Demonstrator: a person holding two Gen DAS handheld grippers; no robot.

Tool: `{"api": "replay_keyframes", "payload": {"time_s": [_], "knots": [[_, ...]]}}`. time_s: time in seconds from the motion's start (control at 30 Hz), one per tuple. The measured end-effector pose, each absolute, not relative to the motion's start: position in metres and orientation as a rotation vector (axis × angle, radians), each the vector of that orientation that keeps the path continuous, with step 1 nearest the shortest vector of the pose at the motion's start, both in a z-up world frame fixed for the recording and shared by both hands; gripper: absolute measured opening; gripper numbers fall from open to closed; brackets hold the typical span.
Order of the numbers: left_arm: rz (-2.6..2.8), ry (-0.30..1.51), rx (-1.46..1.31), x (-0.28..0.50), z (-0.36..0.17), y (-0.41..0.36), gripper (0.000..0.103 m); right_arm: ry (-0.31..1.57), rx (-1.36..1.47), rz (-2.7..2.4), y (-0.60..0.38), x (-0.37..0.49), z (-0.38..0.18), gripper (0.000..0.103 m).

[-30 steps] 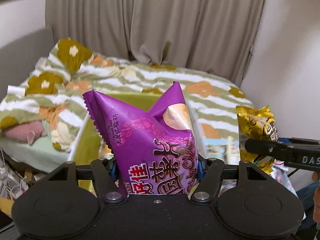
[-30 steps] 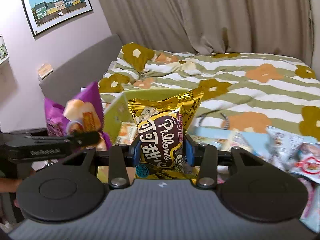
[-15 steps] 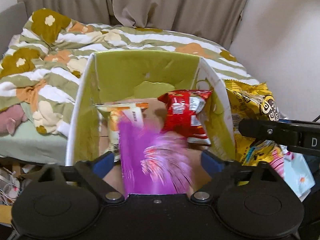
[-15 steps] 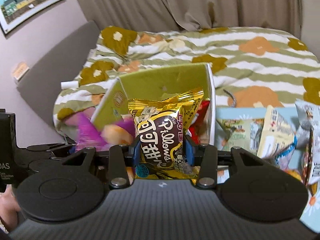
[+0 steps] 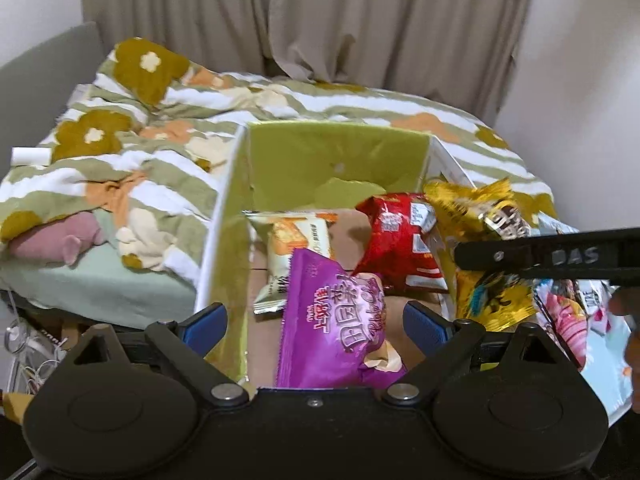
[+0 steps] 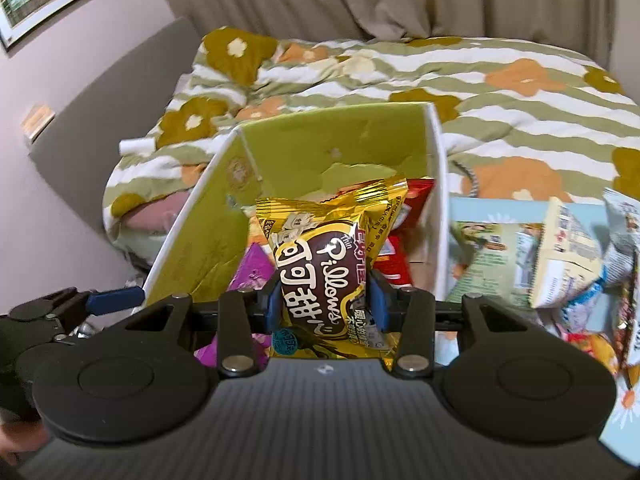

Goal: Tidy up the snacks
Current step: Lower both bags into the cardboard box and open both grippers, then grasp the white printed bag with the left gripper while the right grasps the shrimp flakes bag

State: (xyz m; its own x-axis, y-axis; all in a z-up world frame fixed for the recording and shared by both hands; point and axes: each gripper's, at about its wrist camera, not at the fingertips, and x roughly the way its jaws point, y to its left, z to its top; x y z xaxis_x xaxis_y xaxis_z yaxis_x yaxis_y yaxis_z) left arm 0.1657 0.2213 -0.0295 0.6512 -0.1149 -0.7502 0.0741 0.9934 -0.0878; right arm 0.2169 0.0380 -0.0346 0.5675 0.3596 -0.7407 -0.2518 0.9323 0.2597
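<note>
One second back the left tool (image 5: 314, 322) was clamped on the glossy purple foil snack bag (image 5: 334, 326); now its blue pads stand wide apart with nothing pressed between them, the jaws having just opened. The purple bag has dropped into the open cardboard box with the lime-green lining (image 5: 332, 152) and lies on the box floor at the near end, just beside a cream-and-orange cracker packet (image 5: 294, 240) and a puffy red snack bag (image 5: 400, 240). By that reading, one more snack is sorted and the left tool is free for another.

The purple bag lies flat, printed face up, its long axis running roughly from the near wall toward the far wall, one sealed end pointing away from the camera.

The right tool (image 6: 324, 306) is closed tight on a gold-and-brown foil snack bag (image 6: 330, 252), held upright over the box's near end, long axis vertical, crimped top uppermost. It looks ready to be let go next. More packets lie on the pale blue bedsheet (image 6: 496, 216) to the right.
</note>
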Motion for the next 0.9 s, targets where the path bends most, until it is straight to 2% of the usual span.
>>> {"api": "replay_keyframes", "payload": {"time_s": [0.27, 0.3, 0.33, 0.37, 0.4, 0.9], "knots": [[-0.048, 0.822, -0.06, 0.159, -0.025, 0.226, 0.097, 0.969, 0.103, 0.395, 0.047, 0.23, -0.054, 0.06], [-0.044, 0.82, -0.062, 0.158, -0.025, 0.226, 0.097, 0.971, 0.101, 0.391, 0.048, 0.23, -0.056, 0.067], [-0.041, 0.817, -0.064, 0.157, -0.026, 0.226, 0.097, 0.965, 0.102, 0.39, 0.048, 0.229, -0.057, 0.087], [-0.037, 0.813, -0.063, 0.155, -0.026, 0.226, 0.097, 0.954, 0.103, 0.385, 0.048, 0.229, -0.057, 0.098], [-0.034, 0.809, -0.062, 0.154, -0.027, 0.226, 0.097, 0.941, 0.109, 0.377, 0.047, 0.227, -0.056, 0.103], [-0.031, 0.767, -0.053, 0.138, -0.016, 0.223, 0.097, 0.806, 0.118, 0.37, 0.032, 0.197, -0.04, 0.103]]}}
